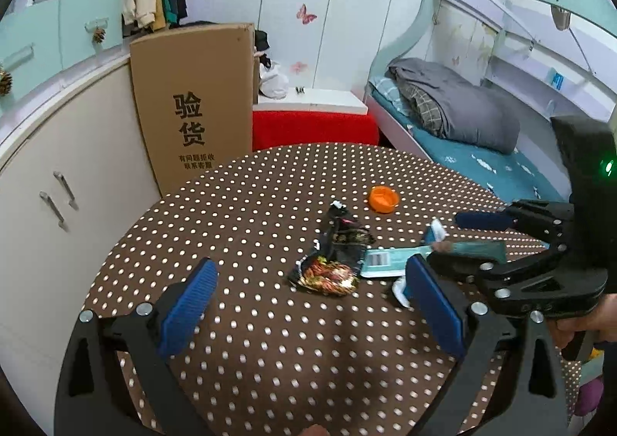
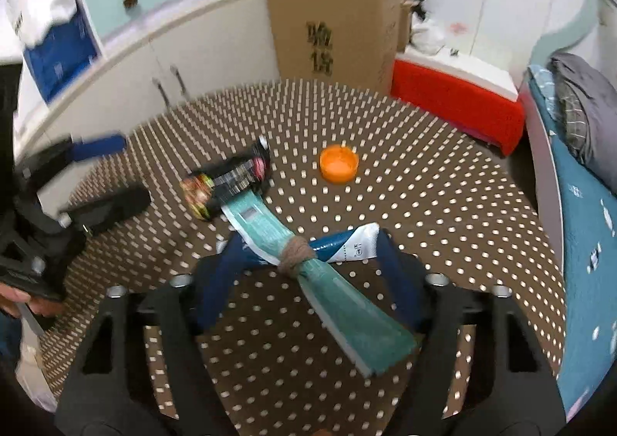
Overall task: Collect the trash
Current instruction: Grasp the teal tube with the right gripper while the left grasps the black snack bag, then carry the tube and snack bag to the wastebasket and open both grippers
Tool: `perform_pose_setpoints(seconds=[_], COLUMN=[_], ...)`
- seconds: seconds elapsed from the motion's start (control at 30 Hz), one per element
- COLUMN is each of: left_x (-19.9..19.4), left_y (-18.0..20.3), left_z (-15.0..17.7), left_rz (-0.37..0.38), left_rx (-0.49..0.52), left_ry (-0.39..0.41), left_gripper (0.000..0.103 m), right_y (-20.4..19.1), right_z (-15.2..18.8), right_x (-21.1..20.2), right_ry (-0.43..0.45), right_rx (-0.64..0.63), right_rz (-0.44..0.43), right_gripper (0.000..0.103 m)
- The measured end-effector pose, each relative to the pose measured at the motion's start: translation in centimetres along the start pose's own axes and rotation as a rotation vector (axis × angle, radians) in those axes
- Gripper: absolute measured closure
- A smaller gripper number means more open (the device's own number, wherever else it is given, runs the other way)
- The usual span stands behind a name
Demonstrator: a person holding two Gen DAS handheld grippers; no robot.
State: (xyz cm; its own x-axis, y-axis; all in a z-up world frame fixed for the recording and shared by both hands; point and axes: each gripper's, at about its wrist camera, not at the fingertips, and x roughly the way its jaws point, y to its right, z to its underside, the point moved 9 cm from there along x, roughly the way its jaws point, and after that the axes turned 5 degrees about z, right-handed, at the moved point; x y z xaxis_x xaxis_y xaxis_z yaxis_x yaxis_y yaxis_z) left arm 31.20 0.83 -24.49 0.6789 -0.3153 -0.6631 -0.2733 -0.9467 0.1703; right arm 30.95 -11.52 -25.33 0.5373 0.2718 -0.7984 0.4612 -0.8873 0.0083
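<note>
On the brown polka-dot table [image 1: 270,339] lie a crumpled black snack wrapper [image 1: 335,254], an orange bottle cap [image 1: 383,198] and a teal wrapper strip [image 2: 266,227] knotted to a blue-and-white packet [image 2: 347,245]. My left gripper [image 1: 312,264] is open, its blue pads [image 1: 189,305] set wide apart just short of the snack wrapper. My right gripper [image 2: 310,241] straddles the knotted bundle with its jaws half apart. Its tips lie over the packet's ends, and I see no pad pressing on it. The left wrist view shows the right gripper [image 1: 447,243] at the right, and the right wrist view shows the left gripper [image 2: 137,169] at the left.
A tall cardboard box [image 1: 193,104] stands beyond the table's far left edge, beside white cabinets [image 1: 69,166]. A red box with a white top [image 1: 312,127] sits behind the table. A bed [image 1: 462,119] runs along the right. A hand [image 1: 594,316] holds the right gripper.
</note>
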Motion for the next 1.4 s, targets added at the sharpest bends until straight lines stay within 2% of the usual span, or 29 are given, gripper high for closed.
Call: perform_pose_setpoints(seconds=[0.03, 0.1, 0.23, 0.33, 0.4, 0.43, 0.53, 0.6, 0.77, 0.93, 1.13, 1.4], left_x=[0.5, 1.7, 4.0, 5.4, 6.0, 6.5, 6.8, 6.4, 3.6, -1.0, -6.8, -10.0], left_y=[-0.1, 0.0, 0.4, 0.7, 1.1, 1.3, 2.1, 2.5, 2.5, 3.3, 5.9, 11.3], left_z=[0.0, -0.1, -0.2, -0.2, -0.3, 0.0, 0.2, 0.5, 2.5, 5.1, 7.2, 8.1], left_rz=[0.003, 0.013, 0.035, 0.06, 0.084, 0.092, 0.098, 0.097, 0.108, 0.091, 0.099, 0.17], left_rx=[0.008, 0.034, 0.081, 0.083, 0.086, 0.09, 0.117, 0.111, 0.026, -0.02, -0.036, -0.011], left_ry=[-0.009, -0.028, -0.064, -0.103, -0.117, -0.146, -0.169, -0.169, -0.159, -0.123, -0.049, -0.006], left_gripper=[0.007, 0.007, 0.007, 0.007, 0.018, 0.039, 0.067, 0.073, 0.076, 0.077, 0.077, 0.077], right_y=[-0.1, -0.4, -0.8, -0.8, -0.9, -1.0, -1.0, -1.0, -0.8, -0.8, -0.4, 3.9], right_z=[0.3, 0.6, 1.4, 2.0, 2.5, 2.7, 3.5, 4.0, 5.5, 7.9, 10.4, 12.9], right_x=[0.5, 0.7, 0.2, -0.4, -1.0, -1.2, -2.1, -2.9, -5.1, -8.1, -12.7, -17.5], right_ry=[-0.018, -0.013, 0.007, 0.013, 0.021, 0.022, 0.029, 0.038, 0.062, 0.095, 0.167, 0.256], right_rx=[-0.013, -0.008, 0.034, 0.079, 0.121, 0.14, 0.169, 0.191, 0.249, 0.3, 0.344, 0.462], right_rz=[0.003, -0.012, -0.017, -0.013, -0.015, -0.02, -0.018, -0.023, -0.026, -0.03, -0.032, 0.0], right_gripper=[0.06, 0.07, 0.08, 0.081, 0.081, 0.081, 0.082, 0.082, 0.082, 0.082, 0.082, 0.082])
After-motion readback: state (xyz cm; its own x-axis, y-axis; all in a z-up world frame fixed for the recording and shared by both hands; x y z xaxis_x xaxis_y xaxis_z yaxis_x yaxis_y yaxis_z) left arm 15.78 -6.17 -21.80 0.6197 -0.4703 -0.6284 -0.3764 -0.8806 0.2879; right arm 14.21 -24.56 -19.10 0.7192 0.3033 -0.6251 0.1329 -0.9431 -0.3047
